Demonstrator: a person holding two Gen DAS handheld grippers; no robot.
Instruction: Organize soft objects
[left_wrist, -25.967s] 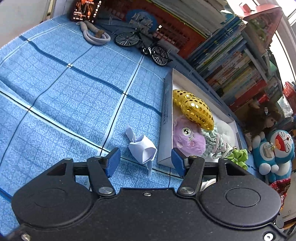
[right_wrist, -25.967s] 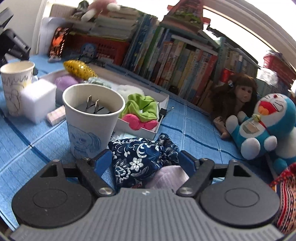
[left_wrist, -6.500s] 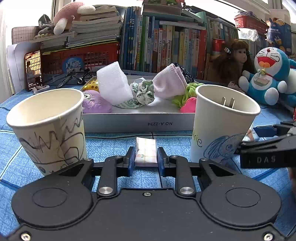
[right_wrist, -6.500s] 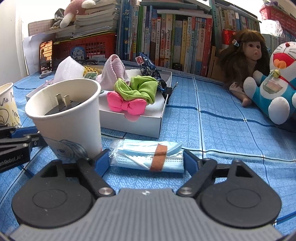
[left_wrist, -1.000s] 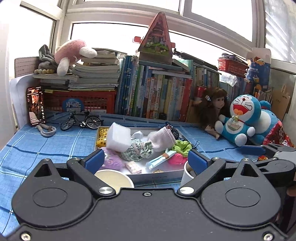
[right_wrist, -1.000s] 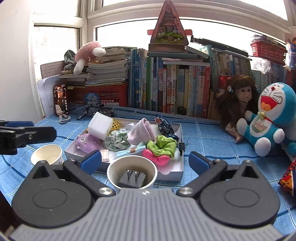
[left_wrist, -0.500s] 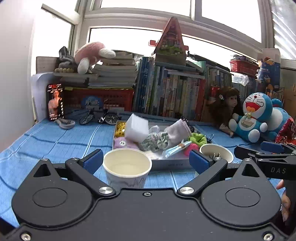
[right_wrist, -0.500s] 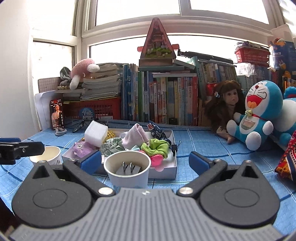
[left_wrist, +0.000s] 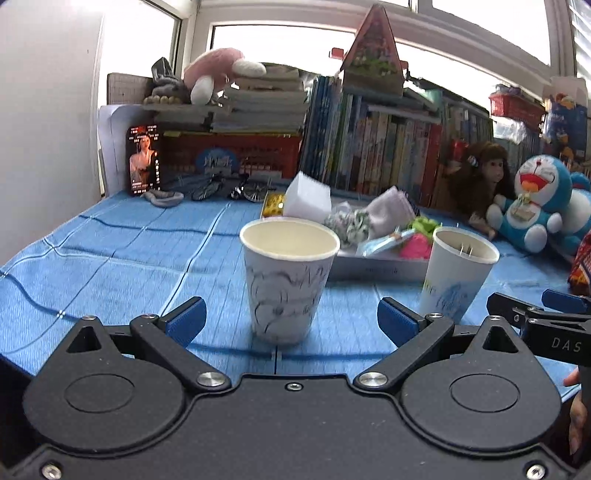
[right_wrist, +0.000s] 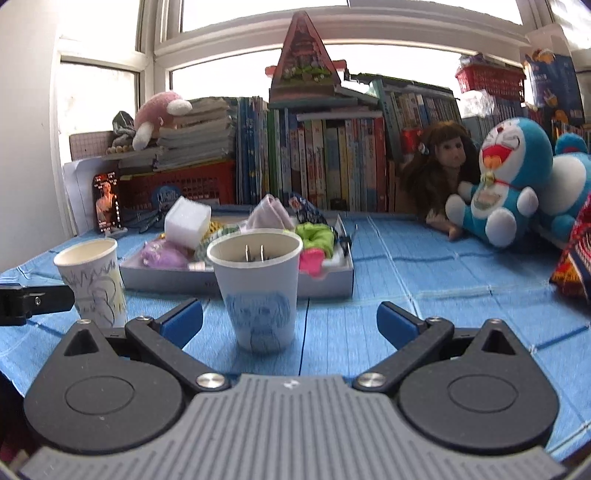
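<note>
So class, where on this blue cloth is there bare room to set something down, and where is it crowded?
Bare: the wide stretch left of the scribbled cup, and between the tray and the Doraemon plush. Crowded: inside the tray and between both cups.

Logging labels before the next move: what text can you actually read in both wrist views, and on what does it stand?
"DAS": white letters on the black body of the right gripper, cut off by the edge of the left wrist view.
Blue print on the paper cup with the plug: blurred, unreadable.
Printing on the front wall of the grey tray: too blurred.
Book spines: too small.
Photo card: lettering too small.
</note>
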